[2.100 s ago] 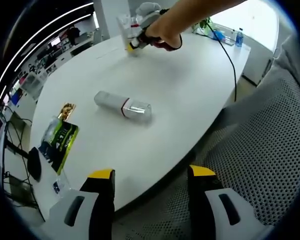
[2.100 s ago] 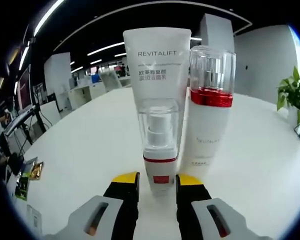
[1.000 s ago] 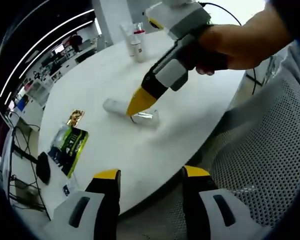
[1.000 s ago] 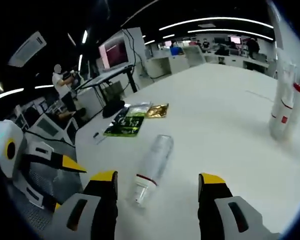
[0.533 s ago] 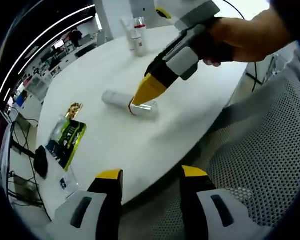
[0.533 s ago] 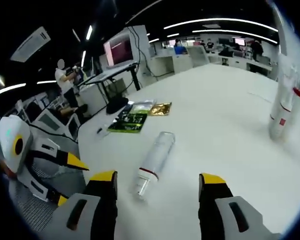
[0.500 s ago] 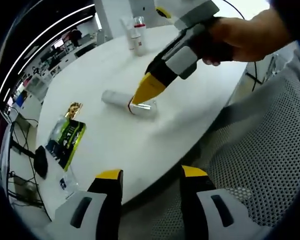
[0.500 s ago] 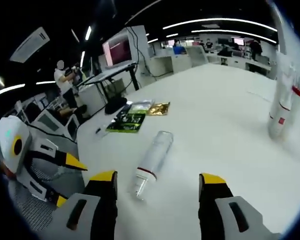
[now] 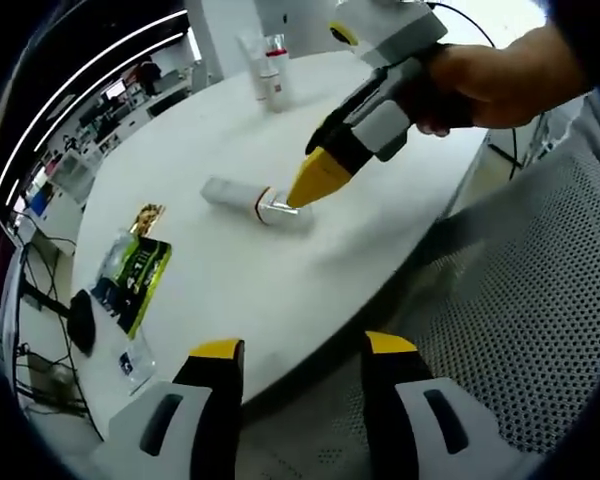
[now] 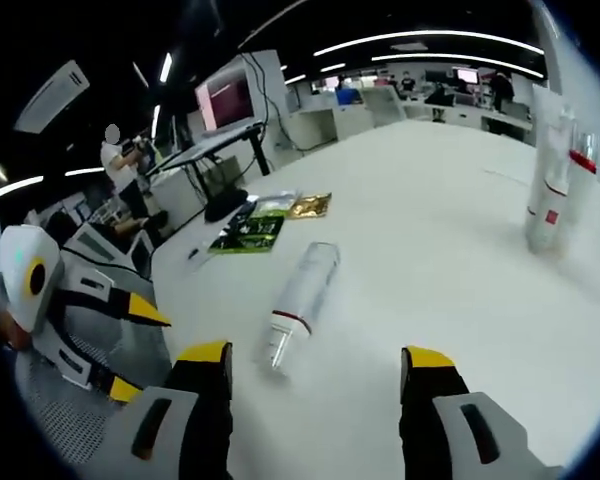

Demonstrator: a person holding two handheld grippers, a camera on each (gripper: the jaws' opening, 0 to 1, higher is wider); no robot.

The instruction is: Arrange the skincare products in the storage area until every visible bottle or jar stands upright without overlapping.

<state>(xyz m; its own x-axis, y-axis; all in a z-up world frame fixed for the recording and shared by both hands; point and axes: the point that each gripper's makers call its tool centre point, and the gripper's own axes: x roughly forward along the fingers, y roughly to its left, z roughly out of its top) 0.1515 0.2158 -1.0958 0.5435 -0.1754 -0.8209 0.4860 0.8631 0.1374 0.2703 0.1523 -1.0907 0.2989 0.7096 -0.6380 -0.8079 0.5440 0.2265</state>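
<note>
A white bottle (image 9: 242, 197) with a red ring and clear cap lies on its side on the white table (image 9: 230, 290). My right gripper (image 9: 316, 184), held by a hand, hovers just beyond its cap end. In the right gripper view the bottle (image 10: 303, 288) lies ahead of my right gripper (image 10: 316, 358), cap towards me, jaws open and wide apart with nothing between them. A tube and two bottles (image 10: 548, 183) stand upright together at the far right, and as a small group (image 9: 265, 68) in the left gripper view. My left gripper (image 9: 303, 350) is open near the table edge.
Green and gold packets (image 9: 130, 272) lie near the table's left edge, also seen as packets (image 10: 255, 230) beyond the bottle. A mesh chair (image 9: 510, 320) sits beside the table. My left gripper (image 10: 132, 350) shows at the left. Desks and a person stand behind.
My right gripper has left the standing products and come over to the lying bottle, jaws opening wide. In the last half second it shifted slightly off the cap. The bottle has not moved.
</note>
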